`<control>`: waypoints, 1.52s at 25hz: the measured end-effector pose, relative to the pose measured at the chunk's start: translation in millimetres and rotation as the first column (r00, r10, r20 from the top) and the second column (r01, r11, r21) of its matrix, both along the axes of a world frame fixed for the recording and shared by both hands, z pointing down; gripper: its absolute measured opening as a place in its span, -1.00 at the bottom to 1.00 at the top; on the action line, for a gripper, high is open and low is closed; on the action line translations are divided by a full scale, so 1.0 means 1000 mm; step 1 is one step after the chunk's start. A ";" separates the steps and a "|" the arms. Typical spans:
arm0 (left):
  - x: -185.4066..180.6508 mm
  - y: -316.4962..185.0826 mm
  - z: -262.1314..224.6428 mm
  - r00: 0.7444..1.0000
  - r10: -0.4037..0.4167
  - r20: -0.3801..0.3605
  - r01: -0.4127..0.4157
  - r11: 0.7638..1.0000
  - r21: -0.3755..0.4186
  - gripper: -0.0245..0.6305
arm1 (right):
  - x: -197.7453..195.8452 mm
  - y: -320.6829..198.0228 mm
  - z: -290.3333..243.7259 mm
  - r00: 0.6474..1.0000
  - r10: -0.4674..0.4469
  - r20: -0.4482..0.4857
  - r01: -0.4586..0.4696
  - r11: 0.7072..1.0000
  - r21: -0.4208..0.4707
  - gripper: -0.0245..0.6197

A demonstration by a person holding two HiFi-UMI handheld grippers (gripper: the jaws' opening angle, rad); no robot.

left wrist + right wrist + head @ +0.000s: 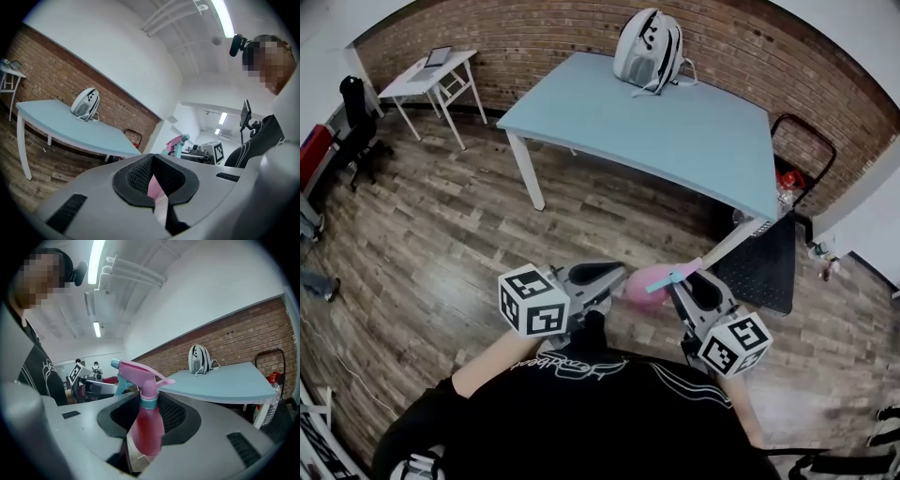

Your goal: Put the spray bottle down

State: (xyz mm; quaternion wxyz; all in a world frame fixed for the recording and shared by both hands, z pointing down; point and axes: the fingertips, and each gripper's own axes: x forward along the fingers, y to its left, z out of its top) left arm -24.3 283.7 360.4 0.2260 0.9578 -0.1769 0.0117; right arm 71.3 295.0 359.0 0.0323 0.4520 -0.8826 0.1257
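The pink spray bottle (643, 281) with a teal nozzle stands upright in my right gripper (686, 283), low in front of the person's body above the wood floor. In the right gripper view the bottle (146, 425) sits in the dark pads' recess, trigger head above the jaws, and the right gripper (151, 416) is shut on its body. My left gripper (617, 277) points at the bottle from the left, its tips close to it. In the left gripper view the left gripper (157, 190) has its jaws drawn together with nothing in the recess; the bottle's head (178, 142) shows beyond.
A light blue table (666, 131) stands ahead with a white backpack (649, 49) on its far edge. A black hand truck (773, 258) leans by the table's right leg. A small white desk (427, 77) and an office chair (356, 127) are at the far left by the brick wall.
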 end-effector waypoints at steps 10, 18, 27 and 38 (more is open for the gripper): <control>-0.007 -0.242 0.034 0.999 0.011 0.045 -0.007 0.995 -0.104 -0.90 | -0.010 -0.237 0.026 0.999 0.040 0.026 -0.038 0.996 -0.084 -0.57; -0.006 -0.367 0.026 0.998 0.054 0.010 -0.053 0.994 -0.093 -0.90 | -0.006 -0.354 0.017 0.994 0.104 -0.022 -0.106 0.990 -0.090 -0.57; 0.003 -0.411 0.036 0.998 0.054 -0.027 -0.056 0.991 -0.120 -0.90 | 0.006 -0.388 0.016 0.989 0.122 -0.081 -0.129 0.987 -0.091 -0.57; 0.017 -0.451 0.024 1.000 0.006 0.012 -0.006 0.998 -0.066 -0.90 | 0.019 -0.436 0.016 0.996 0.077 -0.038 -0.079 0.995 -0.062 -0.57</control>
